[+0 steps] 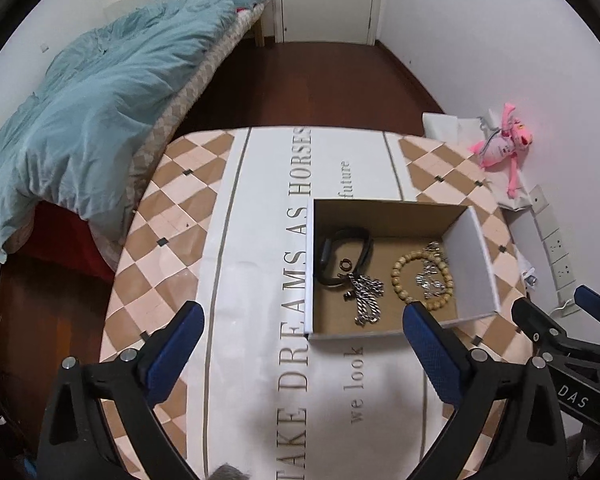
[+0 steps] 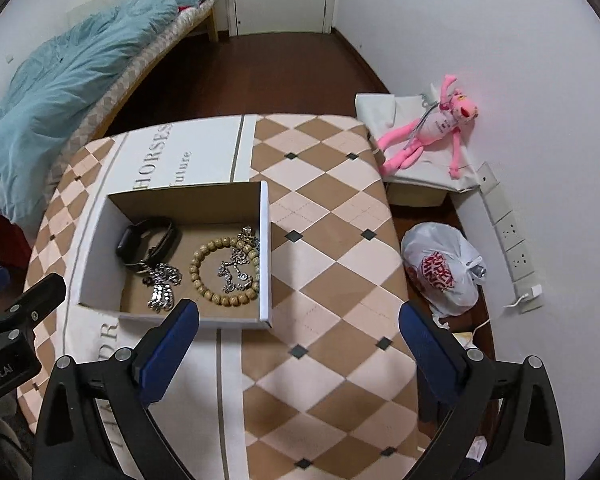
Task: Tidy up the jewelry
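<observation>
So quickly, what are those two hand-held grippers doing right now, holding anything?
Left hand-held gripper: open, holding nothing.
Right hand-held gripper: open, holding nothing.

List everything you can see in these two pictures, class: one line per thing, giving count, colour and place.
box: one, white outside, brown inside, open, on the table
wristband: one, black, in the box, left part
ring: one, dark, in the box by the wristband
chain: one, silver, heaped in the box near its front
bead bracelet: one, tan, in the box, right part
necklace: one, silver, lying inside the bead bracelet's loop
tablecloth: one, brown and cream checks with a white lettered panel, over the table
plush toy: one, pink, beyond the table by the wall
plastic bag: one, white with red print, on the floor right of the table
quilt: one, light blue, on the bed
left claw: one, black with blue pads, open, empty
right claw: one, black with blue pads, open, empty
</observation>
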A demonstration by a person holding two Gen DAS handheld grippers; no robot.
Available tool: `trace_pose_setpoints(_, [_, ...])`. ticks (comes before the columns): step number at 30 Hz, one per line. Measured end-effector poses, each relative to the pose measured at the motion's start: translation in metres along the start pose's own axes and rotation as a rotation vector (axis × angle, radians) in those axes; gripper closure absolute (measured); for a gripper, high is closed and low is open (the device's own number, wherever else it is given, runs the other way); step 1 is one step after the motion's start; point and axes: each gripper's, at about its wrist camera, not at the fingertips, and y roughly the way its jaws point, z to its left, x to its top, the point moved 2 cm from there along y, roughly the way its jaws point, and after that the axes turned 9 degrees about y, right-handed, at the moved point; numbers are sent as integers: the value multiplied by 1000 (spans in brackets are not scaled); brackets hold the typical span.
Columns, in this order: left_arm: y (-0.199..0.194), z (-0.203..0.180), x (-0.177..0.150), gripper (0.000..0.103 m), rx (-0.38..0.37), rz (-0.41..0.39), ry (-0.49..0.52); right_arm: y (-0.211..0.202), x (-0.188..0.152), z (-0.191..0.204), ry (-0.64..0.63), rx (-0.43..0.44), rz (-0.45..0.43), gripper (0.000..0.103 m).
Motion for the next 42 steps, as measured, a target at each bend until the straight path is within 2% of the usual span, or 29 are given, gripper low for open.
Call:
trace_pose_setpoints(14, [-132,1,-18,1,29,-174,-22,-149,-24,-12,13,65,-179,2])
trace_pose_setpoints(23, [-192,3,-30,1,24,-227,-15,-231,-38,-13,-7,81,-278,0])
trace_pose_setpoints(30, [-215,7,-40,1,32,-226,-24,-262,-45,-14,1,103,-298,0])
trace_pose_setpoints(38, [-221,6,-43,1,25,-221,-20,-267,-46,-14,-2,103,-288,0])
trace_pose_setpoints(42, [-213,4,-41,1,13,-190,-22,-264,-44,-16,0,92,-280,0])
